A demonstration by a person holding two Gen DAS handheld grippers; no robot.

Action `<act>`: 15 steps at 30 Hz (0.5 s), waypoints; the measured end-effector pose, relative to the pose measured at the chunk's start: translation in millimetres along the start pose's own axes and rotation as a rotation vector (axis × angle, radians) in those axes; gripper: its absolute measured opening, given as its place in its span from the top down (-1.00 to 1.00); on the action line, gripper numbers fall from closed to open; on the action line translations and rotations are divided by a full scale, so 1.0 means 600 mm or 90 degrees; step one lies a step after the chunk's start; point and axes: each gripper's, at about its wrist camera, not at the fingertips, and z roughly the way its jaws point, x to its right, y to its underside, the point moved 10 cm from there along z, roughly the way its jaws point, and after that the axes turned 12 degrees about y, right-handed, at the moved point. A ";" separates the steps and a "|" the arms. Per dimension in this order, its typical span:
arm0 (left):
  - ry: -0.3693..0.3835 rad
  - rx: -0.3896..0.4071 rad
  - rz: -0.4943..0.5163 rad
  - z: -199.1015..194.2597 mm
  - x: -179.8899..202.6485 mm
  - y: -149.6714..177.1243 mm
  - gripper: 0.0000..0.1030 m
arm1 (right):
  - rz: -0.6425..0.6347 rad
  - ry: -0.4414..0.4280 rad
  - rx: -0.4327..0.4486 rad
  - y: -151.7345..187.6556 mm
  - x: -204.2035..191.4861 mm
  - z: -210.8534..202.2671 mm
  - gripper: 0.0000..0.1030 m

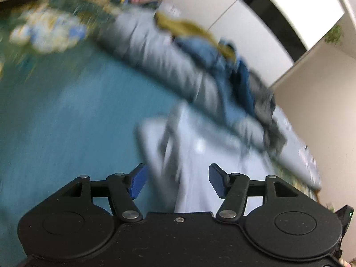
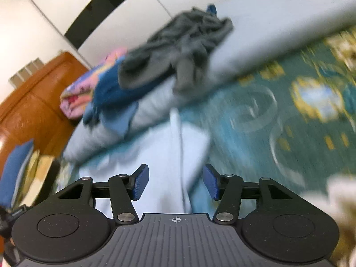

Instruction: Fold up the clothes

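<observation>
Left gripper (image 1: 176, 181): jaws stood apart, blue pads clear of cloth; nothing held.
Right gripper (image 2: 175, 182): jaws likewise apart, nothing clamped between the pads.
Task garment: a pale blue garment (image 1: 200, 155) lay flat on the teal bedspread (image 1: 55, 122), directly ahead of and below both grippers. In the right wrist view the same pale blue garment (image 2: 160, 155) filled the gap between the pads and ran on beyond them.
Long axis: a raised fold or seam ran away from the jaws, roughly in line with each gripper's pointing direction; blur prevented a finer reading.
Nearer hand: could not be settled; the cloth sat just beyond the pads in both views.
Judgement: the next grasp would call for each gripper to take an edge of the garment.
Beyond: a long grey bolster (image 1: 160, 51) lay across the bed, carrying a heap of unfolded clothes (image 2: 178, 51) in grey and blue.
Far: white wall panels (image 1: 255, 22); wooden furniture (image 2: 33, 93).
Image quality: heavy motion blur throughout.
</observation>
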 end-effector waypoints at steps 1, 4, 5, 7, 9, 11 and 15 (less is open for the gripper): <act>-0.006 0.007 -0.014 -0.015 -0.003 0.020 -0.14 | 0.007 -0.001 -0.007 0.018 0.007 -0.009 0.01; 0.003 0.038 -0.070 -0.057 -0.004 0.071 -0.14 | 0.061 -0.006 -0.012 0.066 0.033 -0.043 0.00; 0.008 0.046 -0.098 -0.068 -0.005 0.087 -0.14 | 0.083 -0.011 -0.015 0.081 0.041 -0.055 -0.01; 0.027 0.053 -0.141 -0.075 -0.002 0.115 -0.14 | 0.120 -0.028 -0.016 0.109 0.048 -0.076 -0.01; 0.041 0.048 -0.164 -0.062 0.003 0.130 -0.14 | 0.137 -0.048 -0.017 0.127 0.046 -0.085 0.00; 0.042 0.070 -0.159 -0.044 0.008 0.128 -0.14 | 0.138 -0.048 -0.010 0.131 0.039 -0.082 -0.01; 0.028 0.118 -0.172 -0.008 0.017 0.115 -0.14 | 0.167 -0.062 -0.005 0.120 0.015 -0.050 -0.03</act>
